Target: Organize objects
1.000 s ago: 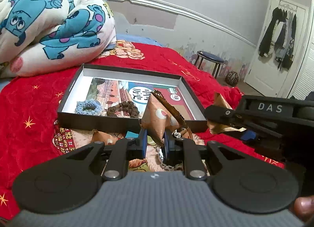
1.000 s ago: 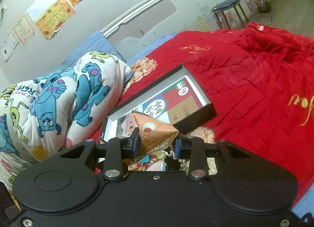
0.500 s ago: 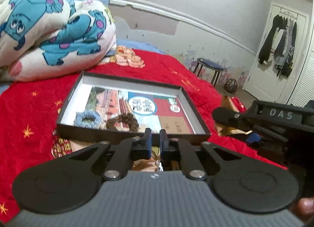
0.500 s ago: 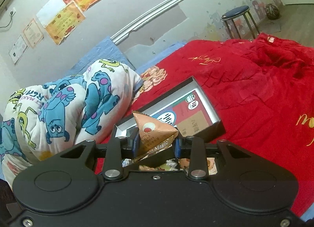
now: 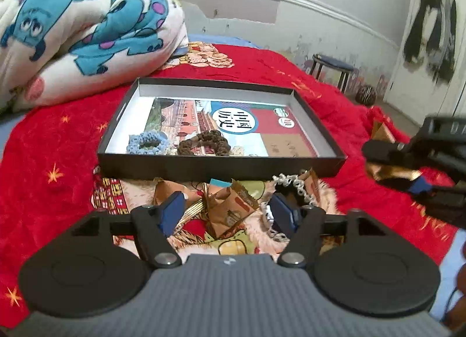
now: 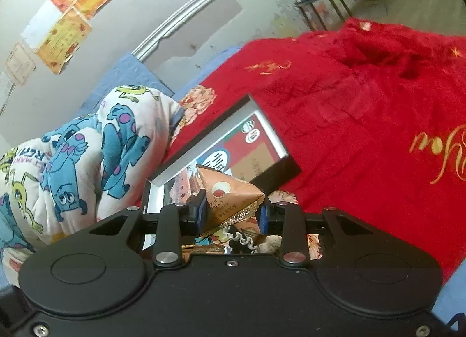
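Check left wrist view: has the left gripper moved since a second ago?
Yes. The left gripper has dropped toward the loose brown packets, so the black tray sits higher in view. Its jaws have just been opening, with a packet lying between them ungripped.

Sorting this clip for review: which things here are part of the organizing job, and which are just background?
Job:
- black tray
- blue scrunchie and brown scrunchie in it
- orange packet held by right gripper
- brown packets and bead string before the tray, by open left gripper

Background:
- monster-print quilt
- stool
- red blanket
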`<action>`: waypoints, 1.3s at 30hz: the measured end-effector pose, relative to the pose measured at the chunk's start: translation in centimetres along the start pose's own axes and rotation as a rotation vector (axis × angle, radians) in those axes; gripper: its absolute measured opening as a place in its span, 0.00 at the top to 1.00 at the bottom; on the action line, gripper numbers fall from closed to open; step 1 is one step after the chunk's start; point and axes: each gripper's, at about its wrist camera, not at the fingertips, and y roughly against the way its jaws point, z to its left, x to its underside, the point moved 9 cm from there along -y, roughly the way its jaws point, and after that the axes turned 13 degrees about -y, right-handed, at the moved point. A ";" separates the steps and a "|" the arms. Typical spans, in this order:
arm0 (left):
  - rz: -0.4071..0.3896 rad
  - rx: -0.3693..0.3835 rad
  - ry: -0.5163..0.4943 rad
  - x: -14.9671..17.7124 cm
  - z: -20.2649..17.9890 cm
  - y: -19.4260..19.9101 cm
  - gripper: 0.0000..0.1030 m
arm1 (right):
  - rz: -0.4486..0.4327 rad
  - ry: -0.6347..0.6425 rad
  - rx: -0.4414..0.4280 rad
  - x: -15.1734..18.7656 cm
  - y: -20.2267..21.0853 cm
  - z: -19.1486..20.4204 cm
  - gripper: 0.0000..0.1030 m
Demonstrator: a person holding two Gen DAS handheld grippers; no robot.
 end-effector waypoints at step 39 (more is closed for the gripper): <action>0.025 0.023 -0.002 -0.2 -1.0 -2.9 0.73 | 0.047 -0.041 -0.011 1.1 -1.7 -0.4 0.68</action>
